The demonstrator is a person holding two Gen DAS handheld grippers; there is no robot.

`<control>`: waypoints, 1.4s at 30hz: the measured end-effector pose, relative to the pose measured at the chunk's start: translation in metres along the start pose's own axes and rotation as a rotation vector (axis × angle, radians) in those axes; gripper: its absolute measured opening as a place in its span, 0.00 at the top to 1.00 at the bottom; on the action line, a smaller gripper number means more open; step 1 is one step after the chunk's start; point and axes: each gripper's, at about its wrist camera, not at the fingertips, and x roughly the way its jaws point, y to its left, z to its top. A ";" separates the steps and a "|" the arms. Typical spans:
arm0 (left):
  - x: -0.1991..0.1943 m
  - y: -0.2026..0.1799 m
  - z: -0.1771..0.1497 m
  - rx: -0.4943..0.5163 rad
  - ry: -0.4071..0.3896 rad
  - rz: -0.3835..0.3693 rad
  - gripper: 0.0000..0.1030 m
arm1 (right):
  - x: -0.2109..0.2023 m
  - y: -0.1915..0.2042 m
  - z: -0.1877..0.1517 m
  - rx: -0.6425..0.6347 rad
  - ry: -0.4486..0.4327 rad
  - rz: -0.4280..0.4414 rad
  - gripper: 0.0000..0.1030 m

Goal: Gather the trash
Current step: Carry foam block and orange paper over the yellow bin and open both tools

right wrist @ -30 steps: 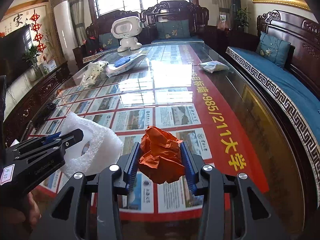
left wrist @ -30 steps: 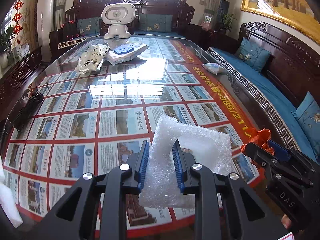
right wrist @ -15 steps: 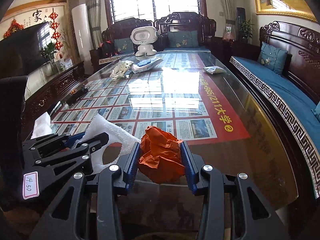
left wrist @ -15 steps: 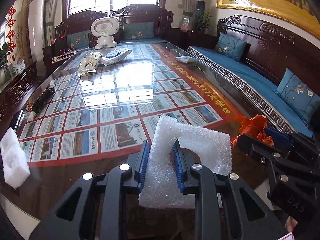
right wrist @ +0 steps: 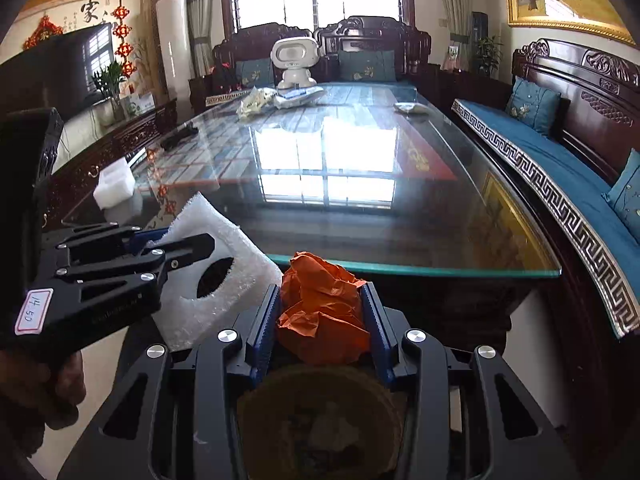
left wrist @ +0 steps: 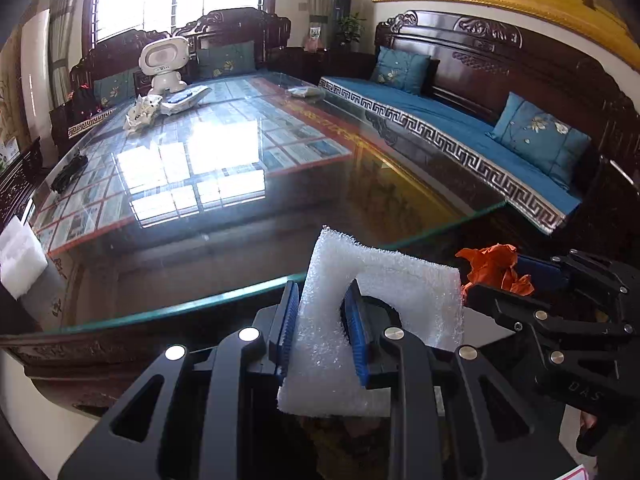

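Both wrist views off table (left wrist: 224, 304) end — facing lengthwise.

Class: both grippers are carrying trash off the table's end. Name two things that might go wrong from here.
1. The left gripper pinches only one edge of the white foam piece; it might twist loose.
2. The foam nearly touches the crumpled orange paper in the right gripper; a bump might dislodge either.

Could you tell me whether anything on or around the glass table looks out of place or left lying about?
Yes: loose litter lies on the glass table. A crumpled white wrapper and a flat packet lie by the white toy robot, another packet near the sofa side, and a white foam block on the left edge.
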 end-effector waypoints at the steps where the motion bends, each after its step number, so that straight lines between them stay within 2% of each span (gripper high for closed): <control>1: 0.003 -0.004 -0.014 0.005 0.027 -0.016 0.75 | 0.001 0.002 -0.012 0.004 0.020 -0.003 0.61; 5: 0.017 -0.015 -0.057 0.037 0.105 -0.041 0.75 | 0.014 0.004 -0.053 0.013 0.105 -0.014 0.61; 11: 0.049 -0.027 -0.101 0.097 0.237 -0.041 0.75 | 0.046 -0.002 -0.106 0.054 0.244 -0.025 0.60; 15: 0.066 -0.026 -0.117 0.080 0.293 -0.039 0.75 | 0.069 -0.003 -0.124 0.055 0.288 -0.065 0.50; 17: 0.073 -0.027 -0.124 0.078 0.319 -0.045 0.75 | 0.078 -0.006 -0.131 0.069 0.310 -0.070 0.49; 21: 0.086 -0.028 -0.130 0.077 0.348 -0.047 0.75 | 0.084 -0.018 -0.138 0.098 0.313 -0.067 0.49; 23: 0.094 -0.031 -0.132 0.078 0.365 -0.048 0.75 | 0.083 -0.024 -0.138 0.108 0.313 -0.056 0.44; 24: 0.097 -0.031 -0.133 0.074 0.372 -0.050 0.75 | 0.083 -0.026 -0.139 0.114 0.316 -0.044 0.38; 26: 0.104 -0.034 -0.135 0.079 0.386 -0.057 0.75 | 0.083 -0.028 -0.140 0.110 0.311 -0.032 0.35; 27: 0.107 -0.036 -0.136 0.083 0.393 -0.061 0.75 | 0.083 -0.028 -0.141 0.102 0.312 -0.025 0.29; 37: 0.128 -0.054 -0.142 0.118 0.454 -0.104 0.75 | 0.075 -0.046 -0.142 0.160 0.283 -0.016 0.29; 38: 0.130 -0.057 -0.143 0.127 0.465 -0.106 0.71 | 0.074 -0.047 -0.142 0.162 0.282 -0.016 0.29; 39: 0.132 -0.061 -0.143 0.141 0.467 -0.104 0.56 | 0.074 -0.048 -0.142 0.166 0.282 -0.014 0.29; 41: 0.132 -0.066 -0.143 0.166 0.455 -0.102 0.39 | 0.074 -0.052 -0.141 0.182 0.285 -0.006 0.29; 42: 0.131 -0.069 -0.143 0.175 0.451 -0.110 0.39 | 0.074 -0.054 -0.141 0.190 0.287 -0.003 0.29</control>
